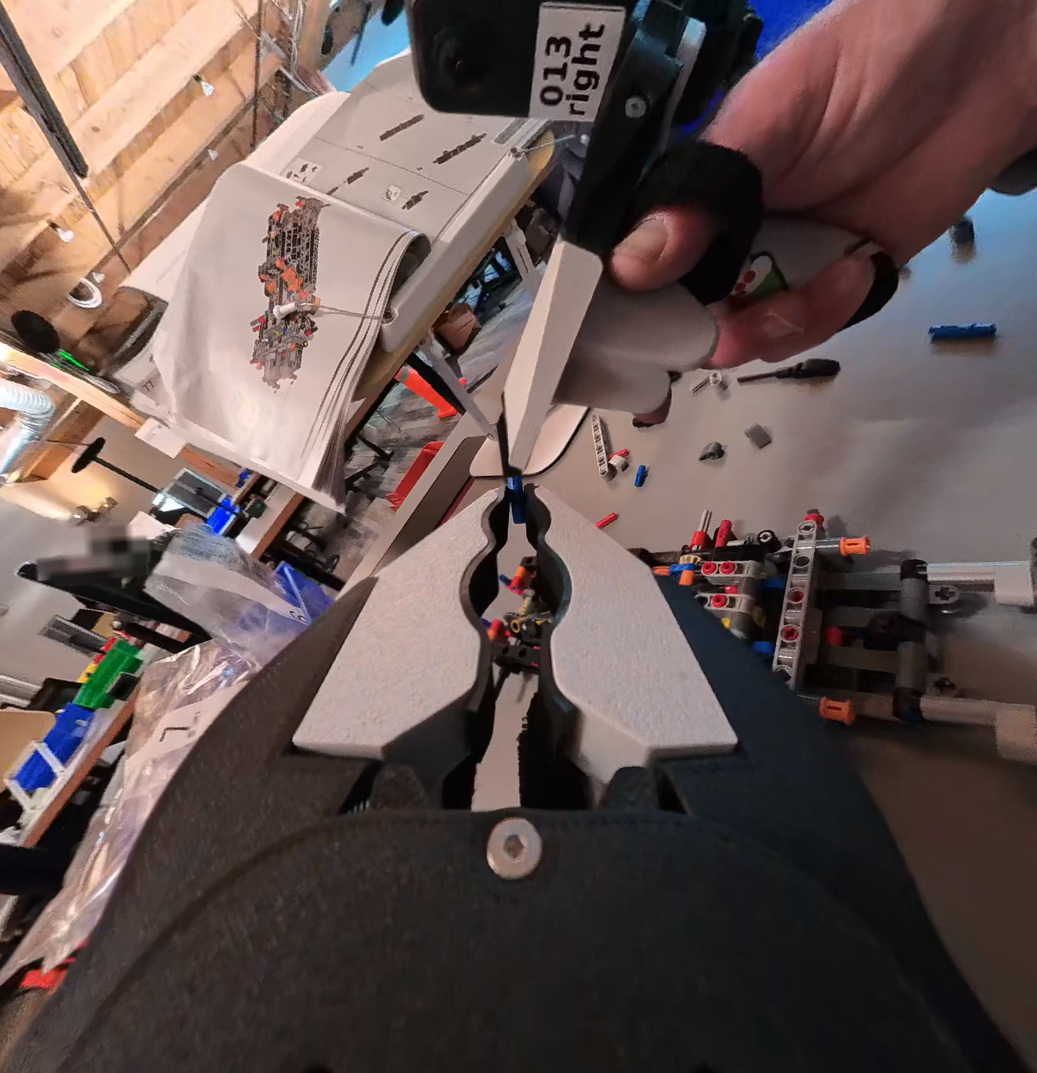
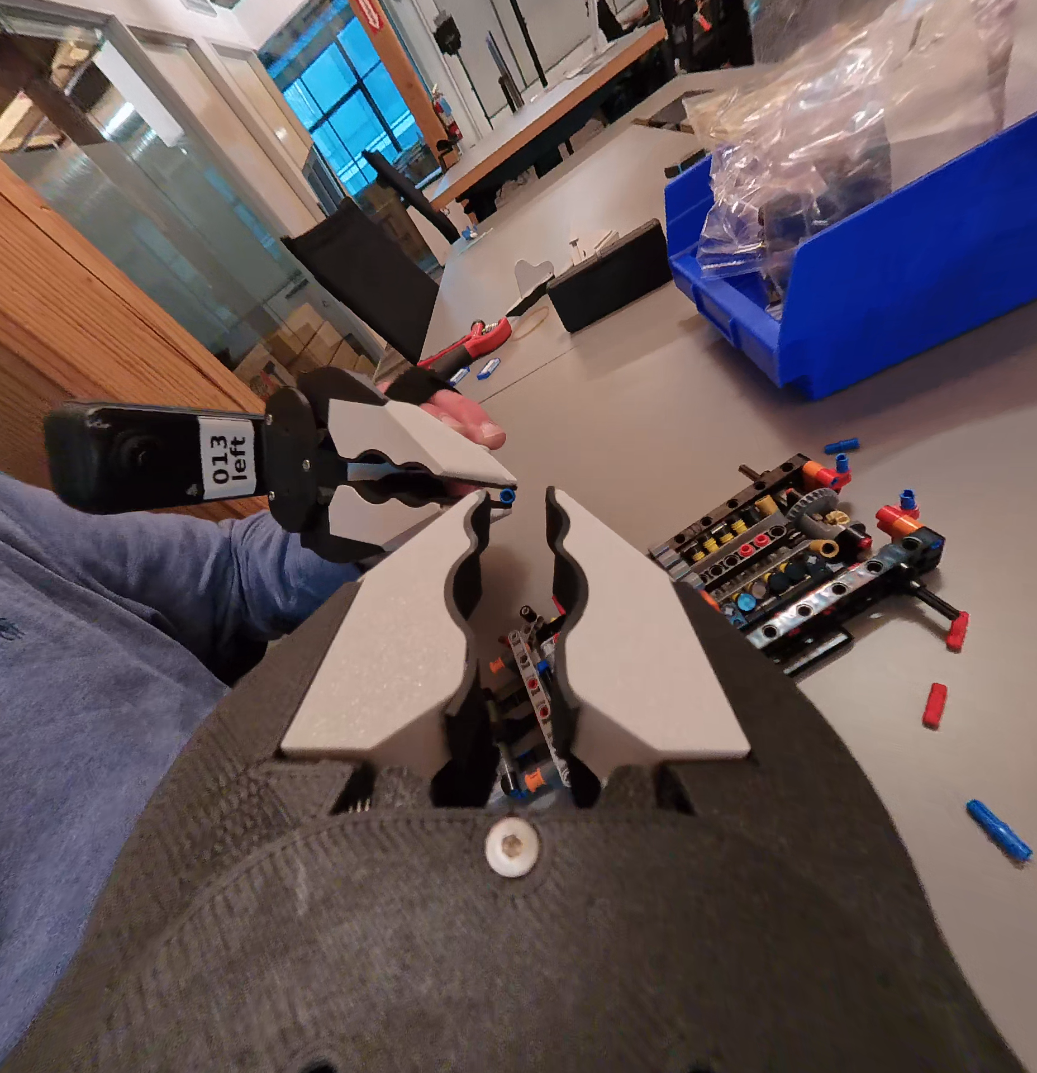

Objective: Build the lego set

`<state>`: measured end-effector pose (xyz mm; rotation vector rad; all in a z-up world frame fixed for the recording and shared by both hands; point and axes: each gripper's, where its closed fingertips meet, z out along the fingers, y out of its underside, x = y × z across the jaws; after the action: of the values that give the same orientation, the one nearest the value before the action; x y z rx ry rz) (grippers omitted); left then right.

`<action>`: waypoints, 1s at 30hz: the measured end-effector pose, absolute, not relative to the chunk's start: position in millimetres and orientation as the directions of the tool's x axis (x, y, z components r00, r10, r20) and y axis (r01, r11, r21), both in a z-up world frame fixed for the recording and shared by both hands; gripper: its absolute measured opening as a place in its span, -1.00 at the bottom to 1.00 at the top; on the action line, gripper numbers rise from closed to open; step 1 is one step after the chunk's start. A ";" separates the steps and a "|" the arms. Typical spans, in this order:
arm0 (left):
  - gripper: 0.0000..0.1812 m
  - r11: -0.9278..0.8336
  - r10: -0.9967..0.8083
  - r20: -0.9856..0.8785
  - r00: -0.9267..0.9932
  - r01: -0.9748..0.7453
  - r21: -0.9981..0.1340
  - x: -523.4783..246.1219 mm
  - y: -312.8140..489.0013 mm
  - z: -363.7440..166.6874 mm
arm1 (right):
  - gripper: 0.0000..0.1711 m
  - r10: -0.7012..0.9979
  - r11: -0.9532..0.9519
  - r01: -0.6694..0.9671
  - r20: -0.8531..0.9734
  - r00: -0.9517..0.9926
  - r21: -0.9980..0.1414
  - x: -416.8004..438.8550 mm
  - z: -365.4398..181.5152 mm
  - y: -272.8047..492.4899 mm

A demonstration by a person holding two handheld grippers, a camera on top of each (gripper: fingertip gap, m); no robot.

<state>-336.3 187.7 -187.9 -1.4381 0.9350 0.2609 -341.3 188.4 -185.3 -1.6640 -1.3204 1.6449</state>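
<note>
My left gripper (image 1: 515, 493) is shut on a small blue pin (image 1: 515, 500), held in the air above the grey table. In the right wrist view the left gripper (image 2: 511, 489) comes in from the left with the blue pin (image 2: 507, 495) sticking out of its tips. My right gripper (image 2: 517, 493) is open and empty, and the pin's end sits between its tips, close to its left fingertip (image 2: 481, 502). In the left wrist view the right gripper (image 1: 511, 464) points down at the pin. One Lego Technic assembly (image 2: 795, 569) lies on the table to the right. Another assembly (image 1: 824, 627) lies below my grippers.
A blue bin (image 2: 882, 302) with plastic bags stands at the back right. Loose pieces lie about: a long blue pin (image 2: 998, 836) and red pieces (image 2: 934, 705). The instruction booklet (image 1: 284, 302) hangs over a stand. Red pliers (image 2: 481, 337) and a black box (image 2: 609, 278) lie farther back. Both grippers' tips are close together, under 4 cm apart.
</note>
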 end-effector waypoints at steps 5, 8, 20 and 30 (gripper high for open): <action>-0.97 0.181 -0.349 -0.720 0.599 -0.711 -0.679 -333.3 186.9 -188.4 | -0.95 0.847 -0.422 0.324 -0.496 -0.194 -0.847 -343.0 -185.4 181.2; -0.97 0.185 -0.348 -0.723 0.597 -0.712 -0.677 -333.2 186.3 -188.1 | -0.96 0.848 -0.419 0.318 -0.492 -0.199 -0.851 -342.7 -184.6 180.6; -0.97 0.219 -0.345 -0.716 0.607 -0.690 -0.690 -327.7 184.3 -181.9 | -0.98 0.867 -0.394 0.262 -0.451 -0.214 -0.881 -337.5 -178.6 179.0; -0.97 0.237 -0.356 -0.700 0.619 -0.665 -0.708 -324.2 182.3 -176.7 | -0.98 0.865 -0.401 0.237 -0.451 -0.219 -0.885 -334.1 -173.4 177.0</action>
<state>-324.2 182.3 -176.7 -1.3701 0.9497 0.2627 -334.1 177.0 -173.4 -1.5462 -1.3123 1.6640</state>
